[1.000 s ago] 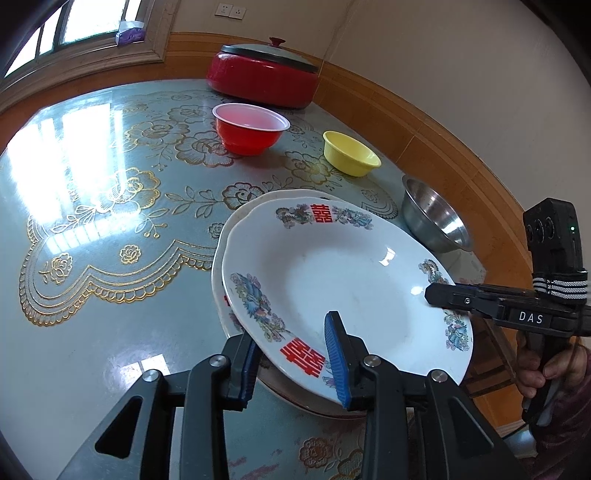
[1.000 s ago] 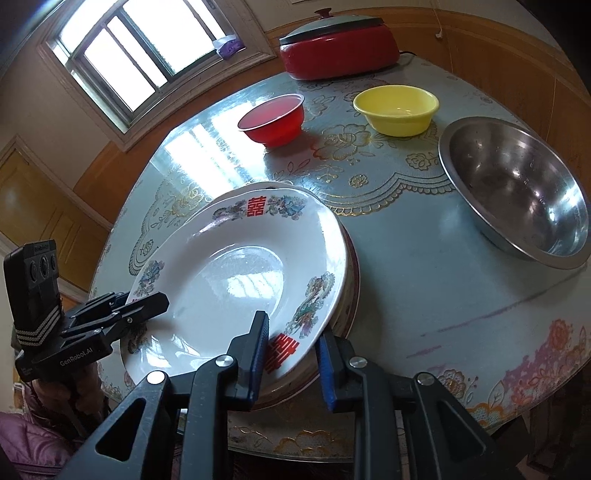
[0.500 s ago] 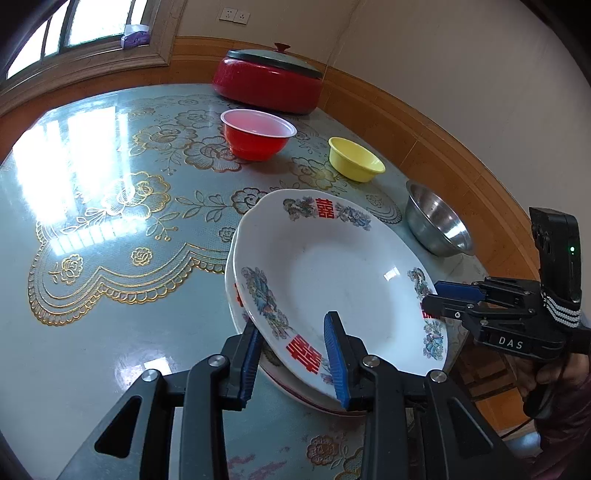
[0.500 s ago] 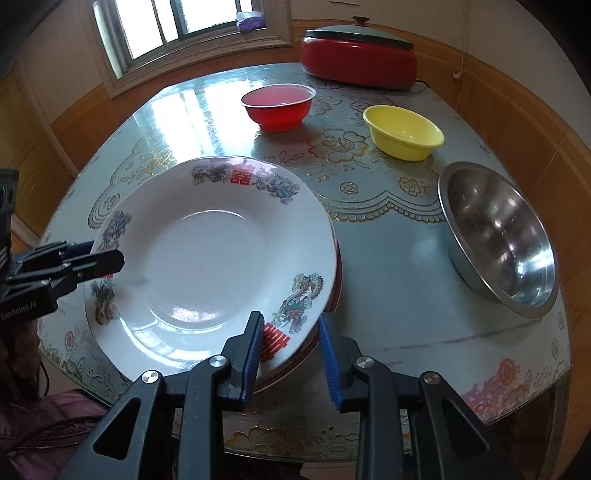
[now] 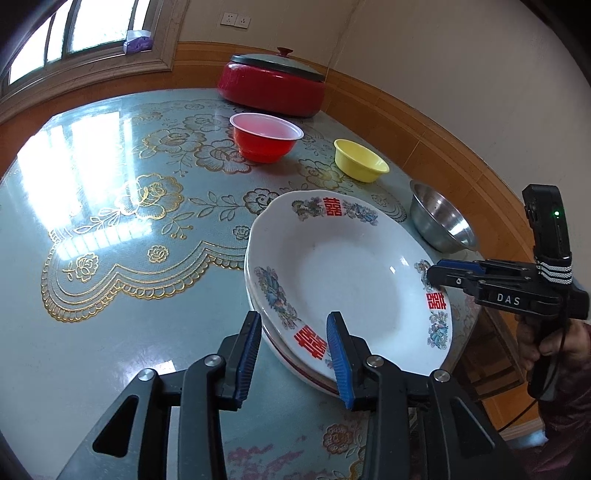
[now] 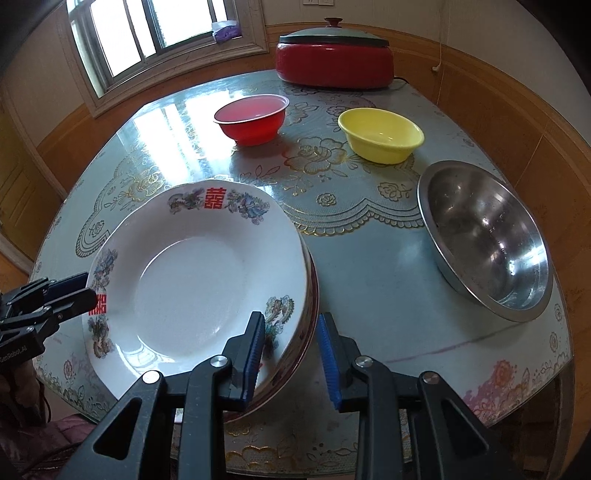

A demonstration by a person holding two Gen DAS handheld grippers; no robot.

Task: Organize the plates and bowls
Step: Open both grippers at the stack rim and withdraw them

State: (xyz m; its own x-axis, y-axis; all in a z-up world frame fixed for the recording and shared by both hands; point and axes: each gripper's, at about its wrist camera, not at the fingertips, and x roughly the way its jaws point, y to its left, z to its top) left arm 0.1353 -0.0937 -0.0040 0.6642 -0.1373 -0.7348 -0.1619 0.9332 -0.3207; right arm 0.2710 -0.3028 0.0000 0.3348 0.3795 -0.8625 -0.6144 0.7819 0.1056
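A white plate with red characters and flower prints [image 5: 347, 269] lies on top of a stack of plates at the table's near edge; it also shows in the right wrist view [image 6: 192, 280]. My left gripper [image 5: 293, 354] is open, its jaws standing on either side of the stack's rim. My right gripper [image 6: 290, 358] is open, its jaws likewise astride the opposite rim. A red bowl [image 5: 266, 136], a yellow bowl [image 5: 360, 160] and a steel bowl [image 6: 484, 238] stand apart on the table.
A red lidded electric pan [image 5: 271, 85] stands at the table's far edge by the wall. The glass-topped table [image 5: 110, 221] has a floral cloth. The table edge [image 6: 443, 443] runs just beneath my grippers. A window [image 6: 147, 33] is behind.
The top plate has come down from a tilt to lie flat on the stack. Both grippers have opened and drawn back slightly along the rim.
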